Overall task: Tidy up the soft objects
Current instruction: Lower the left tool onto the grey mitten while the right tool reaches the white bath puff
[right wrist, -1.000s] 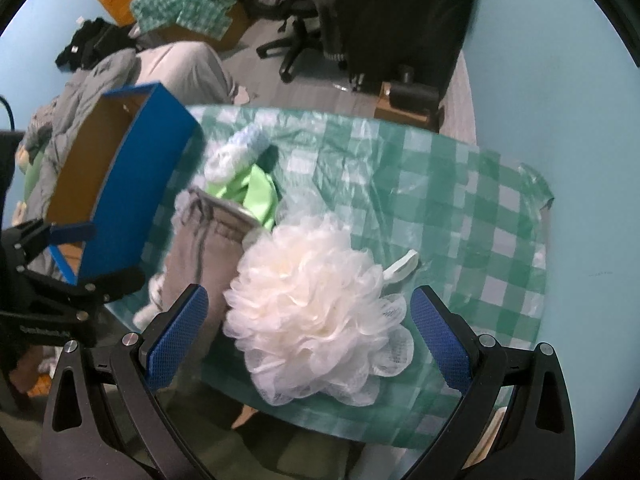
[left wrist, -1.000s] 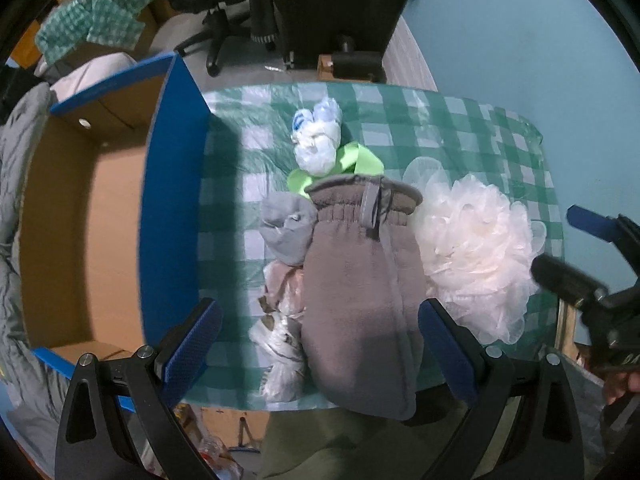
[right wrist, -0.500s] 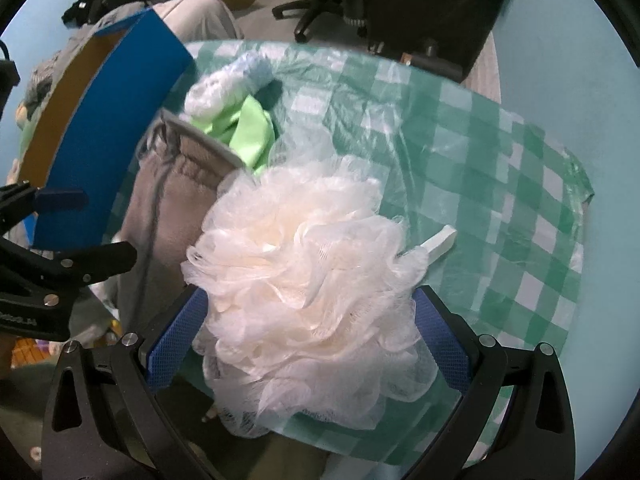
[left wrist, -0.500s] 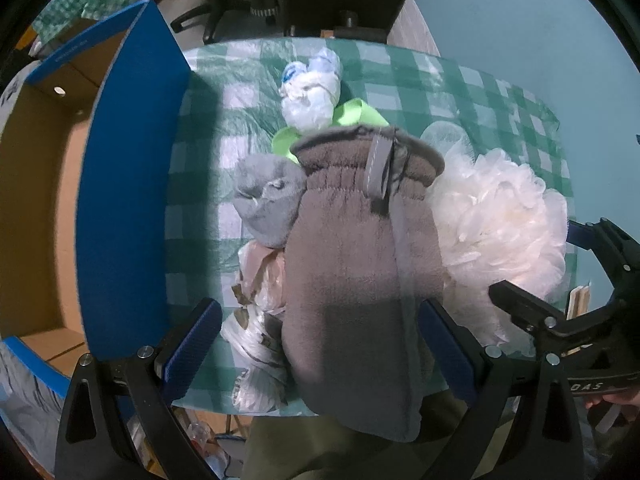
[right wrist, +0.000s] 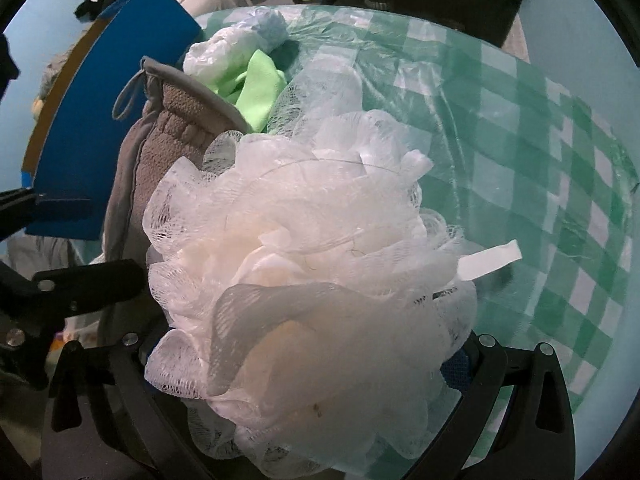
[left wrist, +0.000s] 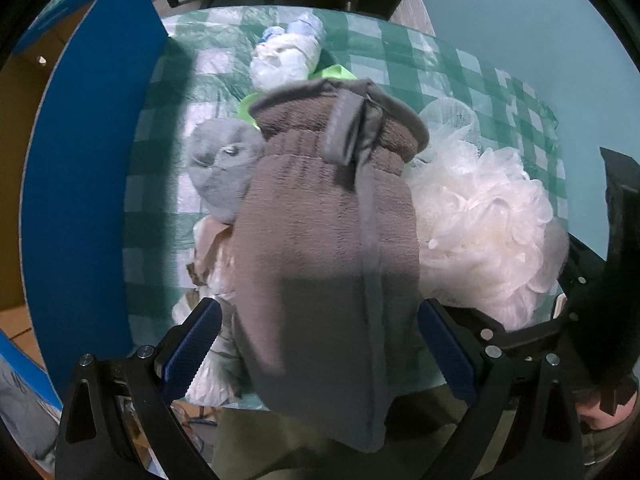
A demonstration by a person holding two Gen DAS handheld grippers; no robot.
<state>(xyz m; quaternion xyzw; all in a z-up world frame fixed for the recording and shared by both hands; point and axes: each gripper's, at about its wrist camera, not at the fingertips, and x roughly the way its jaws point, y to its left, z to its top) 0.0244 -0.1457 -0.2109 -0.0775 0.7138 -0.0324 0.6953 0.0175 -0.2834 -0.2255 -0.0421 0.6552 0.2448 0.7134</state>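
A brown-grey mitt (left wrist: 328,248) lies on the green checked tablecloth (left wrist: 460,76), with its closed end between the wide-open fingers of my left gripper (left wrist: 320,348). A white mesh bath pouf (right wrist: 312,280) lies beside the mitt on its right and fills the open jaws of my right gripper (right wrist: 304,364); the pouf hides most of the fingers. The pouf also shows in the left wrist view (left wrist: 488,232). A grey sock ball (left wrist: 224,168), a white and blue bundle (left wrist: 286,56), a lime green cloth (right wrist: 256,88) and pale crumpled fabric (left wrist: 208,280) lie around the mitt.
A blue cardboard box (left wrist: 88,184) with a brown inside stands open along the table's left side. A teal wall (left wrist: 520,12) is on the right. Office chairs and dark furniture stand behind the table. The table's near edge is just below both grippers.
Both grippers have moved forward and down. The mitt now reaches between the left fingers, and the pouf now fills the right gripper's opening. The objects have not shifted.
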